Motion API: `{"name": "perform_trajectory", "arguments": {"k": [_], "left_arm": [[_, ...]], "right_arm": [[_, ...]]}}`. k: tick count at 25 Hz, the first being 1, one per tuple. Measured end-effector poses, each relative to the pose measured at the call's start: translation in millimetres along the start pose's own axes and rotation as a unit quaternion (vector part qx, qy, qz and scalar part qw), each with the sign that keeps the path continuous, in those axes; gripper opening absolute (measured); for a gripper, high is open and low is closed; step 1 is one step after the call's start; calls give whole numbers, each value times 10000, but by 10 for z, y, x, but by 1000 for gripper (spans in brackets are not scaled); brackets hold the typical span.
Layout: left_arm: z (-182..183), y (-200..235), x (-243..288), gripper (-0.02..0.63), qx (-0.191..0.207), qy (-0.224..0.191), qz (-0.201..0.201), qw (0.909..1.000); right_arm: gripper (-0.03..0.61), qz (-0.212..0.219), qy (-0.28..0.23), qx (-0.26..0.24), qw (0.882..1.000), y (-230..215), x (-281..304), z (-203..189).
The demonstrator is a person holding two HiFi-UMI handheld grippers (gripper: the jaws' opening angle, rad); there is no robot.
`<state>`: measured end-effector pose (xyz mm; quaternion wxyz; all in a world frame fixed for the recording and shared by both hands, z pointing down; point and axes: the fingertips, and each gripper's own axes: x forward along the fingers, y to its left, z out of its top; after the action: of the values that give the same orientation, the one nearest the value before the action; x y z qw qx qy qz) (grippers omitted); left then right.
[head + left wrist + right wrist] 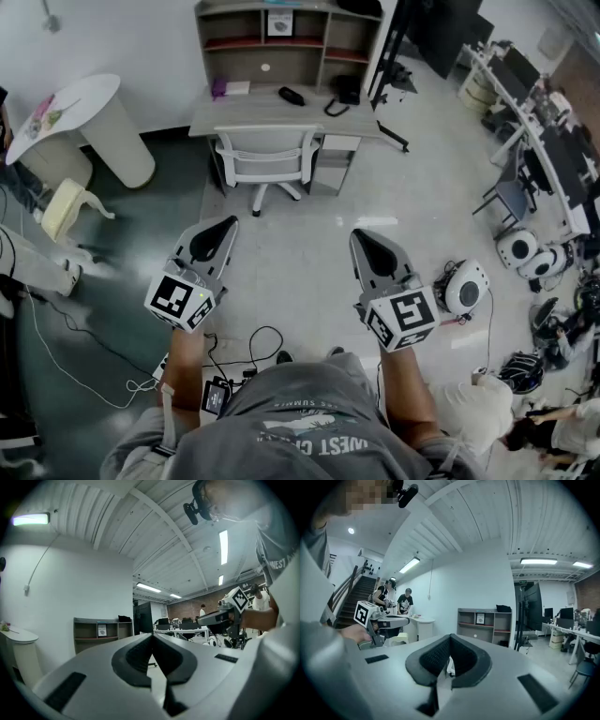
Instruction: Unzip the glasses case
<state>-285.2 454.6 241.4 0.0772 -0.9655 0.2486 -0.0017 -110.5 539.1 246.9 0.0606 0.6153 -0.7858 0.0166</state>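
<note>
The left tongs and right tongs are both pressed together on nothing, side by side above the floor. What looks like the black glasses case lies on the desk, well apart from both tongs and beyond the chair.

Head cam: up high, looks steeply down past left gripper & right gripper at floor, desk far ahead at frame top. Gripper cams: each sits low on its own gripper, close behind the jaws, facing roughly level across room. Each catches the other gripper sideways; all 3 share the desk.
</note>
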Motion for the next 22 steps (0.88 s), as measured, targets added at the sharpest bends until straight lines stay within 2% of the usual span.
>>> {"name": "perform_trajectory", "arguments": {"k": [10, 16, 22], "left_arm": [[-87, 46, 258, -2, -126, 88, 44, 9999], [-170, 43, 631, -2, -67, 228, 103, 9997], [-169, 140, 1125, -2, -27, 349, 350, 9988]], "right_arm": [[9, 60, 48, 71, 9999, -240, 205, -77], [11, 256, -42, 226, 9994, -632, 432, -111], [11, 525, -73, 274, 9982, -1121, 777, -118]]}}
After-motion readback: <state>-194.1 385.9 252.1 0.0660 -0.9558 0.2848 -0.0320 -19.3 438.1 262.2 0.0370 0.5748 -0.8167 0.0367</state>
